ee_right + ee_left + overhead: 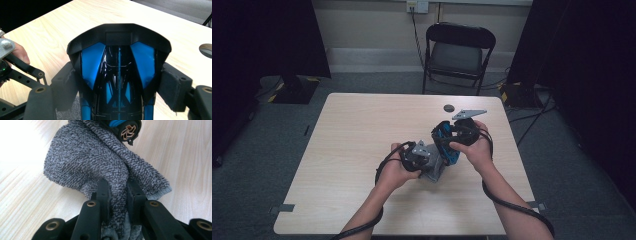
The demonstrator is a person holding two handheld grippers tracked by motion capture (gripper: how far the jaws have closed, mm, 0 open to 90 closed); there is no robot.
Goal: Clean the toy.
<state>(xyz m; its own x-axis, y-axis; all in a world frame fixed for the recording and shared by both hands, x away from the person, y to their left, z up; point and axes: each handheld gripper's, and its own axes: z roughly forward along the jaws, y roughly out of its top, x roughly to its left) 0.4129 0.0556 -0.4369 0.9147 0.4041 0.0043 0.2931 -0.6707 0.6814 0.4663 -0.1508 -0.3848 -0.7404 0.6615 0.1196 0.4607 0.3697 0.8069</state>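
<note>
My left gripper is shut on a grey knitted cloth, pinched between its two black jaws. The cloth spreads forward onto the table and rises against a black and blue toy car, where a bronze wheel shows. My right gripper is shut on that toy car, with one pad on each side of its body. In the high view both grippers meet near the table's middle right: the left gripper with the cloth just left of and below the right gripper with the car.
A small dark round disc lies on the wooden table behind the right hand. A black folding chair stands beyond the far edge. Cables trail from both grippers along the forearms.
</note>
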